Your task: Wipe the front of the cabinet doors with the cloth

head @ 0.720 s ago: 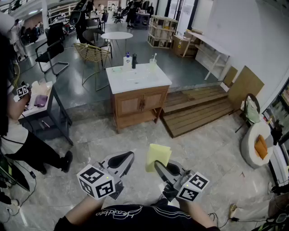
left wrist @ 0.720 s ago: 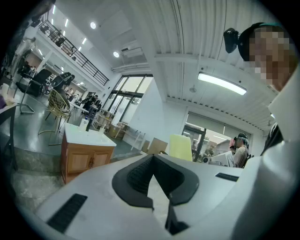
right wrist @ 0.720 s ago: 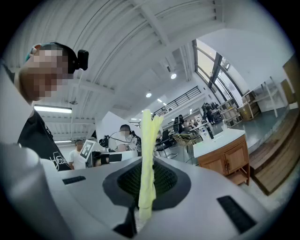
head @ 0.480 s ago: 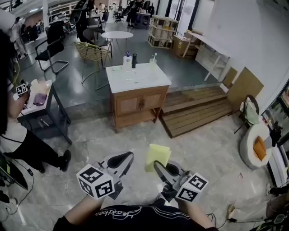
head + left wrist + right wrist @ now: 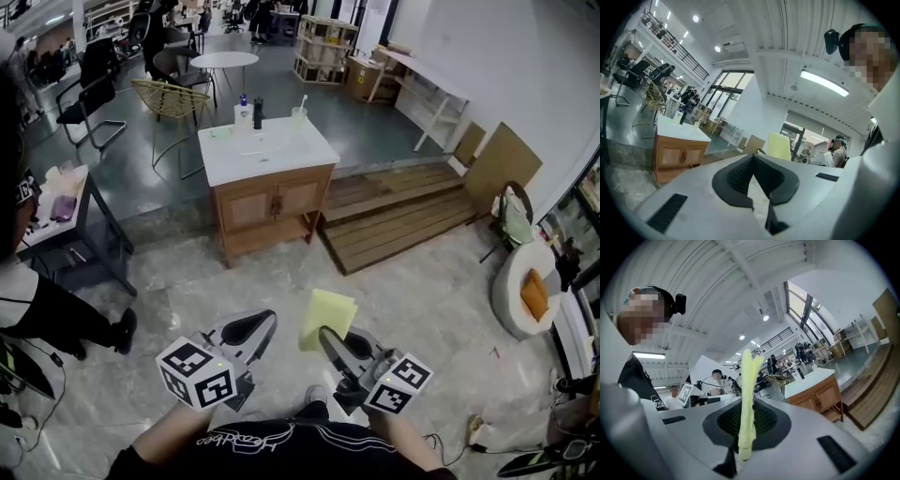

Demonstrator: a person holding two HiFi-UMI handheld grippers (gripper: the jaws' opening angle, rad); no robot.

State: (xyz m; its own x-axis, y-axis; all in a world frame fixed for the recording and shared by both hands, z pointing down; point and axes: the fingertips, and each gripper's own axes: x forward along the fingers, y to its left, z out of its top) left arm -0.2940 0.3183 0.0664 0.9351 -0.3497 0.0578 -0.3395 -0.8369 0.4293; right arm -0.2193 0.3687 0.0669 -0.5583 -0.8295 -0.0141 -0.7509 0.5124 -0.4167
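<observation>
Right gripper (image 5: 327, 337): found at lower centre of the head view, with the jaws closed on the lower edge of the yellow cloth (image 5: 328, 317), which is held upright above them. In the right gripper view the cloth is seen edge-on, pinched between the black pads (image 5: 761, 420).

Left gripper (image 5: 266, 322): found just left of the right one. Its jaws are brought together at the tips and nothing is held between them.

Cabinet (image 5: 270, 208): located at upper centre-left of the head view, standing on the floor (image 5: 412, 291), well apart from both grippers. Its two doors (image 5: 300, 199) are shut and turned toward the camera. The cloth is not in contact with them. A wooden platform (image 5: 394, 220) is noted just right of the cabinet.
</observation>
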